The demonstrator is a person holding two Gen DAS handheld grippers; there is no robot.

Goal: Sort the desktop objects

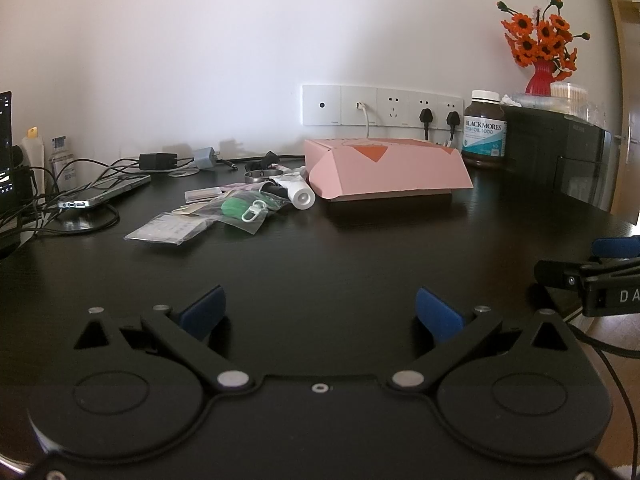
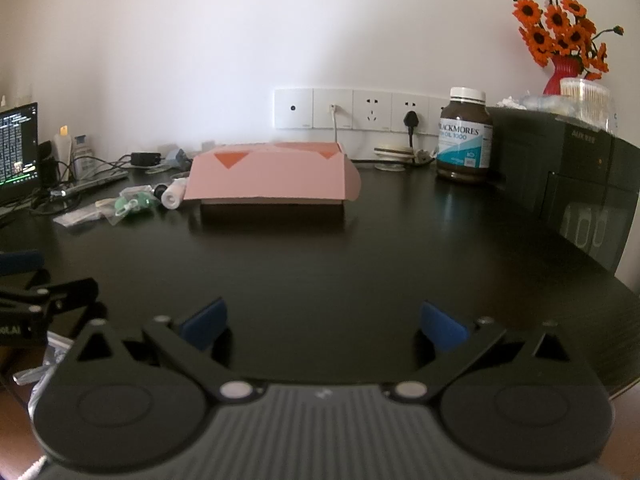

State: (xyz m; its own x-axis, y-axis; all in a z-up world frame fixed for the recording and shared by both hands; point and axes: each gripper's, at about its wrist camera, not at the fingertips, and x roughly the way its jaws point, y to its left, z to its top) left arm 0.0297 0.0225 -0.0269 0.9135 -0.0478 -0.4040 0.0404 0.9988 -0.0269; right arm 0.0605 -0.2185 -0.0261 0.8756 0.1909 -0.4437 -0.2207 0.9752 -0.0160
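Note:
A pink cardboard box [image 1: 384,172] with its lid down lies on the black desk [image 1: 320,256]; it also shows in the right wrist view [image 2: 272,174]. Left of it is a pile of small items: a white tube [image 1: 301,196], a green item in a clear bag [image 1: 240,210], flat clear packets [image 1: 168,229] and a metal ring [image 1: 259,176]. My left gripper [image 1: 320,314] is open and empty, low over the desk's near edge. My right gripper [image 2: 324,326] is open and empty, also near the front edge, facing the box.
A brown fish oil bottle [image 1: 485,130] stands right of the box by the wall sockets [image 1: 380,106]. A black appliance [image 2: 568,172] with a red vase of orange flowers [image 2: 560,36] is at the right. Cables, a phone [image 1: 100,196] and a screen [image 2: 18,148] crowd the left.

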